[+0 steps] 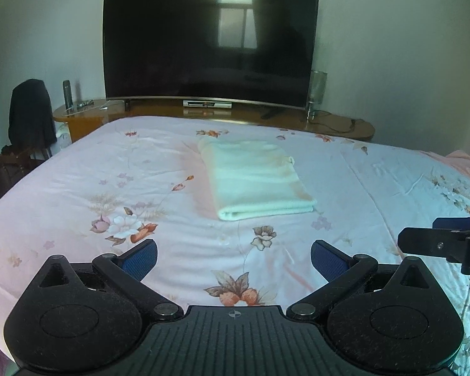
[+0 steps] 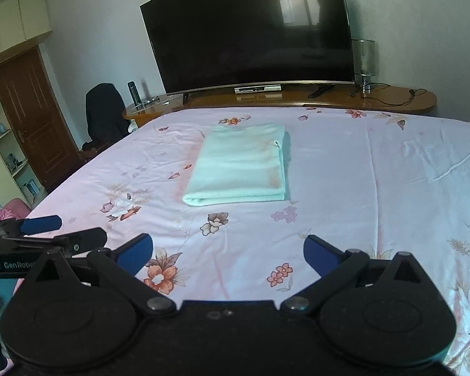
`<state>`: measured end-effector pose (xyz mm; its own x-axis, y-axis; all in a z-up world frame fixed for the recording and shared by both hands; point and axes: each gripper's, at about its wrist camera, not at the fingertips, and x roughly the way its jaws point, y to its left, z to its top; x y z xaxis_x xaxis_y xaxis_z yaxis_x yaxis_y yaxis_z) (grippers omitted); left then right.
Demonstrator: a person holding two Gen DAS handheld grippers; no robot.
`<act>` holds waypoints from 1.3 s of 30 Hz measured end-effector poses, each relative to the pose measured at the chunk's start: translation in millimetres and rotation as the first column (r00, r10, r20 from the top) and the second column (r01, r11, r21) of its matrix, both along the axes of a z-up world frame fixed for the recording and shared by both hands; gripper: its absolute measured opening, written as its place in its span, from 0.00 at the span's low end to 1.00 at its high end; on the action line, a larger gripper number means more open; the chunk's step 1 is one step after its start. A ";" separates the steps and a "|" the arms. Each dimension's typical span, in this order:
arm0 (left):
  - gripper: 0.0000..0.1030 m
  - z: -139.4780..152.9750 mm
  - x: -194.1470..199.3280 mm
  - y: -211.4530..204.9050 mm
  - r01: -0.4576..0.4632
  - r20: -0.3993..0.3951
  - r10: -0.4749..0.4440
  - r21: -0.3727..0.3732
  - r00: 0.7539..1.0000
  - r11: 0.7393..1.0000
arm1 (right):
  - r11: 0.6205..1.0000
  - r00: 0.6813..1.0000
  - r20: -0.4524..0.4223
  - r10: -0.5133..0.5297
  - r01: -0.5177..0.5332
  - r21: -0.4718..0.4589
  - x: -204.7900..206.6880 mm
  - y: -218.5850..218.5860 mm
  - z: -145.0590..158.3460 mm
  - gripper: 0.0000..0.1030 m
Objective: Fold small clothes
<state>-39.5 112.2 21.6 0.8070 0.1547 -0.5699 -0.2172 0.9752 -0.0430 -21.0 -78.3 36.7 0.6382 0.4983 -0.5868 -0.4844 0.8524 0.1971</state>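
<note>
Nearest: left gripper (image 1: 233, 255) and right gripper (image 2: 228, 252) — jaws of both spread wide, nothing between them, above the floral bedsheet (image 2: 344, 188). Beyond, well apart from both, the pale green towel (image 2: 238, 169) lies folded flat mid-bed. Fold looks finished; best withdraw upward — avoid snagging the sheet. Farthest: television (image 1: 210, 44) on its bench (image 2: 391, 98).

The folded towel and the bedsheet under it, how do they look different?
The towel is plain pale mint; the bedsheet is pink with printed flowers. The towel is folded into a thick rectangle; the bedsheet lies spread flat with light creases. Both are soft fabric.
</note>
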 end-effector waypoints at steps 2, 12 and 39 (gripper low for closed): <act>1.00 1.8 0.0 -3.0 0.000 0.005 0.000 0.005 1.000 1.000 | 1.000 1.000 0.008 0.004 -0.004 0.001 -0.6 0.1 1.4 1.00; 1.00 4.7 5.0 -5.5 0.005 0.035 -0.004 -0.025 0.999 1.000 | 1.000 1.000 0.027 0.002 -0.002 -0.012 -1.5 -3.1 7.0 1.00; 1.00 9.3 10.1 -8.3 0.020 0.031 -0.020 0.008 0.999 1.000 | 1.000 1.000 0.026 -0.012 0.012 -0.005 4.4 -4.4 6.8 0.99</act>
